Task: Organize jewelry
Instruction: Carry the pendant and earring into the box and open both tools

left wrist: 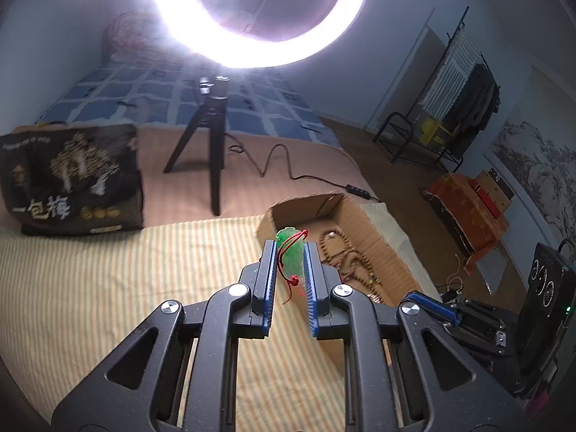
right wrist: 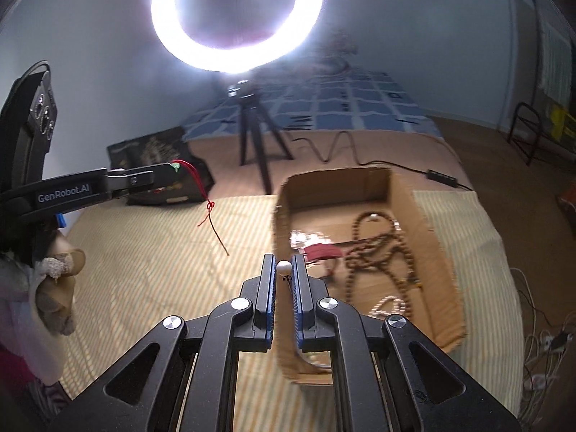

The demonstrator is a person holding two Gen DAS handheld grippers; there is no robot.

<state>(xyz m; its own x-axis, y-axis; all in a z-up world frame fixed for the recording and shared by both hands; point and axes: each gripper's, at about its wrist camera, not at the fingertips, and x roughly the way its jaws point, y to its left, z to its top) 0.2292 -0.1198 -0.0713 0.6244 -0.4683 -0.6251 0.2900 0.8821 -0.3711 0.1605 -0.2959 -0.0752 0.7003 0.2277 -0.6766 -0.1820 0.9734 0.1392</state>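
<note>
Above the striped cloth [left wrist: 108, 273], just beside the near left corner of the cardboard box [left wrist: 345, 212], the left gripper [left wrist: 291, 252] clamps a green jade pendant [left wrist: 289, 255] between its fingers, its red cord [left wrist: 293, 280] dangling free. The right gripper [right wrist: 284, 270] hangs over the box's left wall, fingers pinched on a small white bead [right wrist: 283, 267]. Inside the box, brown bead necklaces [right wrist: 381, 248] lie tangled on the floor toward its right wall, and a lit ring light [right wrist: 235, 18] on a tripod [right wrist: 259, 136] stands beyond the cloth's far edge.
</note>
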